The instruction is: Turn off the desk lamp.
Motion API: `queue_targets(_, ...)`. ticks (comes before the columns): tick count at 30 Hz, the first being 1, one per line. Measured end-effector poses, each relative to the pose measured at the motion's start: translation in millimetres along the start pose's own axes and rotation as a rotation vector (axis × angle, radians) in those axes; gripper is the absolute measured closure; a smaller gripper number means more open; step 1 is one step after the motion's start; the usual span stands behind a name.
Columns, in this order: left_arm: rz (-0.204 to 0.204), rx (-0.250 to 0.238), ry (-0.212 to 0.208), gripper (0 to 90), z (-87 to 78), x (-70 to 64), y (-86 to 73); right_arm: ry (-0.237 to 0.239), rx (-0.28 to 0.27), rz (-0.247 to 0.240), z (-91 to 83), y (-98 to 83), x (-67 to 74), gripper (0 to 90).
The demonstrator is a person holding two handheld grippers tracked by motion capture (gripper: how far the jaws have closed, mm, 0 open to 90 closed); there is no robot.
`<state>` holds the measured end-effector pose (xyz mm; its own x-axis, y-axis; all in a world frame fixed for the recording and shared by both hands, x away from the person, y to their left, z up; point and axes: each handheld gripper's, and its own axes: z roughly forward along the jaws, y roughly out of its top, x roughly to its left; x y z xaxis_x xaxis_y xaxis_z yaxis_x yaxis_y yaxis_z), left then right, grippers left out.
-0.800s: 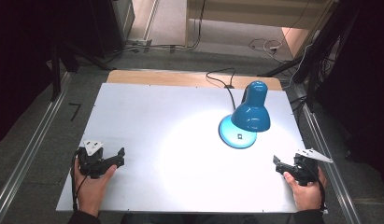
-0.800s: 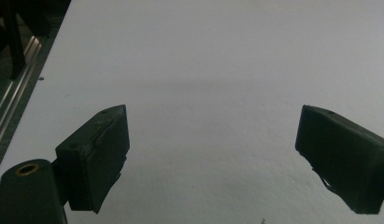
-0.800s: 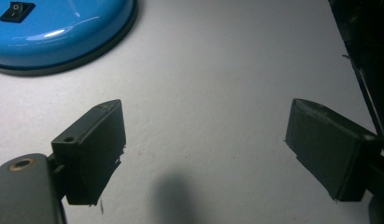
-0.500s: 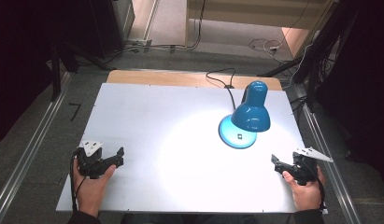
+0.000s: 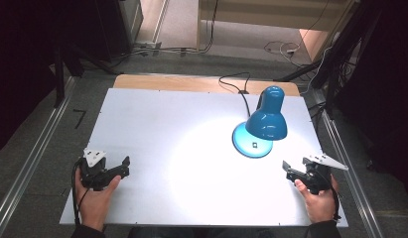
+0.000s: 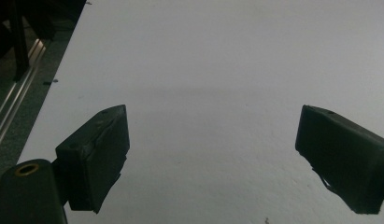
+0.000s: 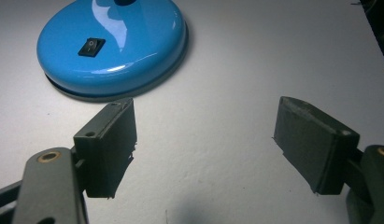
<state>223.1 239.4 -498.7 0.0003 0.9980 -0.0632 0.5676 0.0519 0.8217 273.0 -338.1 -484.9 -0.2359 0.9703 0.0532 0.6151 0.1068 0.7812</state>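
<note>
Facing unlabelled blue lamp base [image 7: 112,44], black switch [image 7: 91,45]

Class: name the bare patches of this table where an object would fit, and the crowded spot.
Free: the wide stretch between the left gripper and the lamp's base, plus the far-left corner. Crowded: the right side, around the blue desk lamp, its cord and the right gripper.

Only the blue lamp [image 5: 263,124] blocks the back right; bare table [image 5: 157,129] lies open elsewhere.

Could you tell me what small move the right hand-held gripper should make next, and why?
Probably ease the right hand-held gripper forward toward the blue lamp's base. Its jaws stand open and empty, the base lies just ahead, and the black switch on it is untouched.
</note>
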Motion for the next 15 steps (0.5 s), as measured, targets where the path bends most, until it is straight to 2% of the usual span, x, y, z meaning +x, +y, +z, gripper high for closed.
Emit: queue_targets(15, -0.005, -0.001, 0.001, 11.1, -0.3, 0.6, 0.0, 0.004, 0.010, -0.002, 4.5, 0.3, 1.2, 25.3)
